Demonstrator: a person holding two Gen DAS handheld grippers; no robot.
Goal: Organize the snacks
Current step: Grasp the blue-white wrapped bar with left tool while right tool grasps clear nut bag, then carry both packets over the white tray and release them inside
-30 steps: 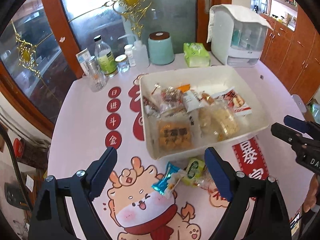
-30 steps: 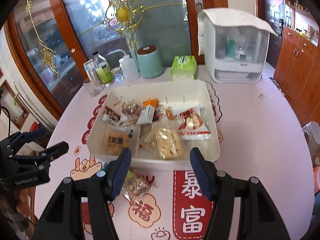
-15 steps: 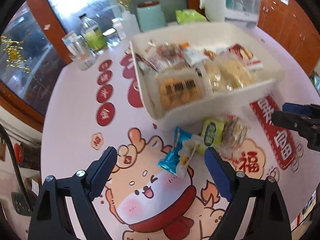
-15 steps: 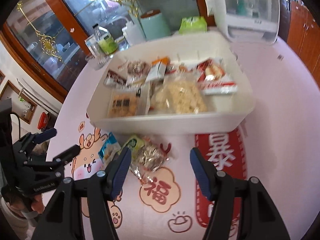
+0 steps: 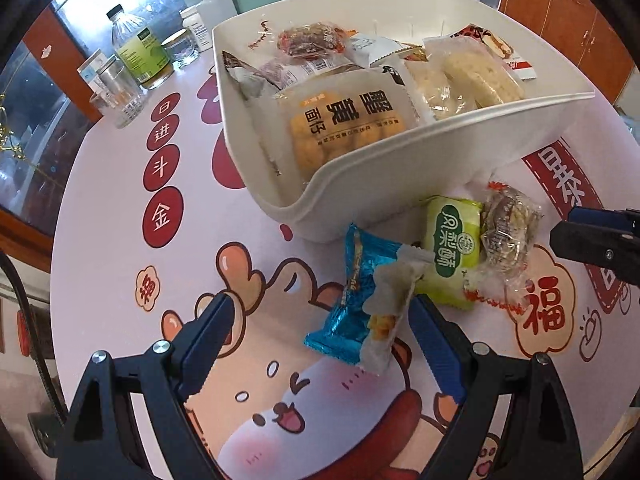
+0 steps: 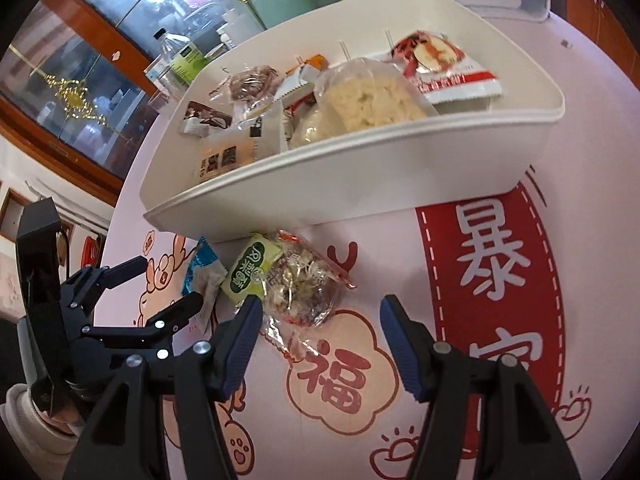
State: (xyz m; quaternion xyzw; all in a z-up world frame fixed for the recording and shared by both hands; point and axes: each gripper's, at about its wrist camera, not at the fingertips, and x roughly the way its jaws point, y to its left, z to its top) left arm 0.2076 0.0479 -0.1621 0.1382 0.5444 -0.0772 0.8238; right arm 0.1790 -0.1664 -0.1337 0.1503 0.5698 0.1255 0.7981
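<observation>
Both claws dropped toward loose packets. Left claw [image 5: 320, 316] apart over blue packet [image 5: 360, 300]; right claw [image 6: 320, 320] apart, empty, beside clear-wrapped snack [image 6: 304, 284]. Light, crinkly, slippery; pinch across middle.

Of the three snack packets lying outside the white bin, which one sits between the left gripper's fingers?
The blue foil packet, leftmost of the three. The green packet and the clear-wrapped snack lie further right, beyond the left gripper.

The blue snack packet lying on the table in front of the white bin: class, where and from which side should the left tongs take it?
Take the blue snack packet across its narrow middle, from above. It lies flat, and its long sides are clear on the table.
</observation>
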